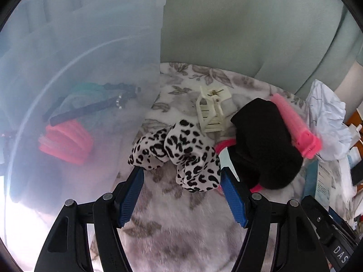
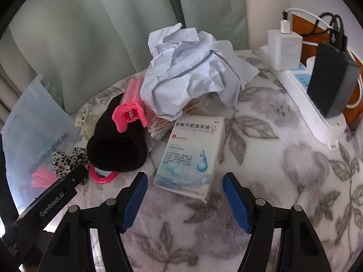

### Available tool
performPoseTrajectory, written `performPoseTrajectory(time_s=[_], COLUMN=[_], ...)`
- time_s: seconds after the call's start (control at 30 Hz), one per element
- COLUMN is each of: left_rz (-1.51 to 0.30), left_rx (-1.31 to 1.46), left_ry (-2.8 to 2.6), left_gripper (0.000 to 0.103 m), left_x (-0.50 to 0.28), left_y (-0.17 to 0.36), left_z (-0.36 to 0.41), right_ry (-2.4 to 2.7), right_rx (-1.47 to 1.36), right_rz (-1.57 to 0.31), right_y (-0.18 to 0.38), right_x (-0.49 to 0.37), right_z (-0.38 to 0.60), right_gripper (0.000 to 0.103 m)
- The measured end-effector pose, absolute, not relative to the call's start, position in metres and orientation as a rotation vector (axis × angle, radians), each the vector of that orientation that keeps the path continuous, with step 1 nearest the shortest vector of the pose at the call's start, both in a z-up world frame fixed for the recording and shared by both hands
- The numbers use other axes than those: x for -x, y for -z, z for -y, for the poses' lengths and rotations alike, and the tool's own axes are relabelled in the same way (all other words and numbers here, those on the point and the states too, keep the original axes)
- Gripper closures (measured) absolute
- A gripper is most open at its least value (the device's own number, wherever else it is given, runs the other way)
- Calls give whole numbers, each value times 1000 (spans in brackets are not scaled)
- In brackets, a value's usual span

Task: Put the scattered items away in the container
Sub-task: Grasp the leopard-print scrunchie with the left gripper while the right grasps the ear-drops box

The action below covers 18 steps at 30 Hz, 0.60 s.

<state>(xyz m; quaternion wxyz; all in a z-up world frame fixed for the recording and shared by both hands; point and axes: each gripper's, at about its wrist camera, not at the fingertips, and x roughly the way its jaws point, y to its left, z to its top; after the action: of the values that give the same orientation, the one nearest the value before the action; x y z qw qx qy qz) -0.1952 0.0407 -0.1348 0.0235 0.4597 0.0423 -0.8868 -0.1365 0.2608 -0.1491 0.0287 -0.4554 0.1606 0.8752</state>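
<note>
We see the left hand-held gripper open around the spotted scrunchie, the right hand-held gripper open just before the medicine box.

I am working over a plush blanket printed with grey flowers and leaves. Behind it hang pale green curtains in soft folds, with daylight coming through. At my far right a strip of cream wall rises, and an orange-brown wooden surface shows beside the blanket's edge
</note>
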Motion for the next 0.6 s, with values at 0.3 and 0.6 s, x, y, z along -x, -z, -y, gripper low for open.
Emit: performPoseTrajectory(time_s=[0.3, 0.6], left_rz=[-141, -153], left_rx=[-1434, -1449], left_ry=[2746, 2761], left_gripper=[53, 72], left_x=[200, 192], left_y=[139, 134], left_z=[-39, -42], right_ry=[-2700, -2652], right_rx=[1358, 1364], right_rz=[-433, -457], right_y=[152, 152], right_x=[133, 121], right_z=[-258, -266], right_gripper=[31, 47])
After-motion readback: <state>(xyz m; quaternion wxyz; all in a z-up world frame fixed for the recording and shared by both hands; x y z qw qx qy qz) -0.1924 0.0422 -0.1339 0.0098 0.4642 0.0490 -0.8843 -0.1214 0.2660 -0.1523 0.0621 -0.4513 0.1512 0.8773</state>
